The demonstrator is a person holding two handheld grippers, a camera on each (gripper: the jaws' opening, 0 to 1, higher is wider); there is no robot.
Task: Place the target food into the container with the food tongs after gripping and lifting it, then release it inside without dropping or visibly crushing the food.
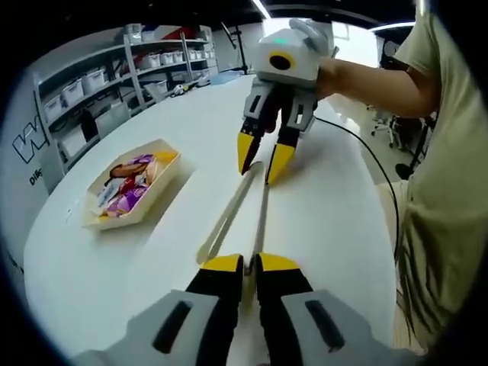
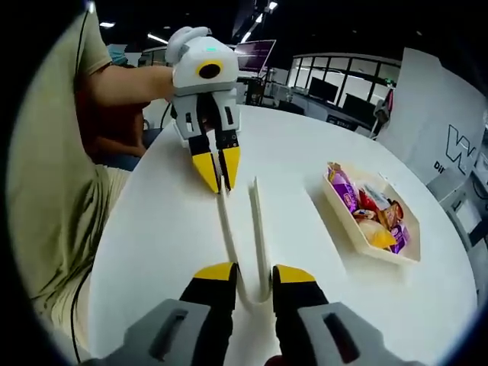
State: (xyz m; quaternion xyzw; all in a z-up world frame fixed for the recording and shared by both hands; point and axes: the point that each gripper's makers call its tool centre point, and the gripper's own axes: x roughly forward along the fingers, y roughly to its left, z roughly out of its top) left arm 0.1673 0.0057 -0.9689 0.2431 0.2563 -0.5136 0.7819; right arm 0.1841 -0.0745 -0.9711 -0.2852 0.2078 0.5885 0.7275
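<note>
- A large room with storage shelves (image 1: 114, 84) along one wall and glazed partitions on another; the work happens on a round white table (image 1: 328, 221)
- A pale tray (image 1: 162, 185) of wrapped snacks (image 1: 126, 191), purple and orange packets among them, sits toward one edge of the table, well apart from the tools; the tray is the only container in sight, and which packet is the target food I cannot tell
- The cream food tongs (image 1: 244, 210) lie flat near the middle of the table, between the two grippers
- The left gripper (image 1: 249, 264) has its jaws nearly together on one tong arm's tip, as the right gripper view (image 2: 219, 169) shows; I judge it a pinch
- The right gripper (image 2: 254, 276) has its jaws apart, straddling the joined bend of the tongs; from the other side (image 1: 261, 162) it looks spread over that end, not clamped
- My judgement: the step in hand is getting a working hold on the tongs, with no food lifted yet
- To do it well, close the right jaws squarely across both arms just ahead of the bend, so the tips can be squeezed gently, and let the left steady the tip until the hold is firm
</note>
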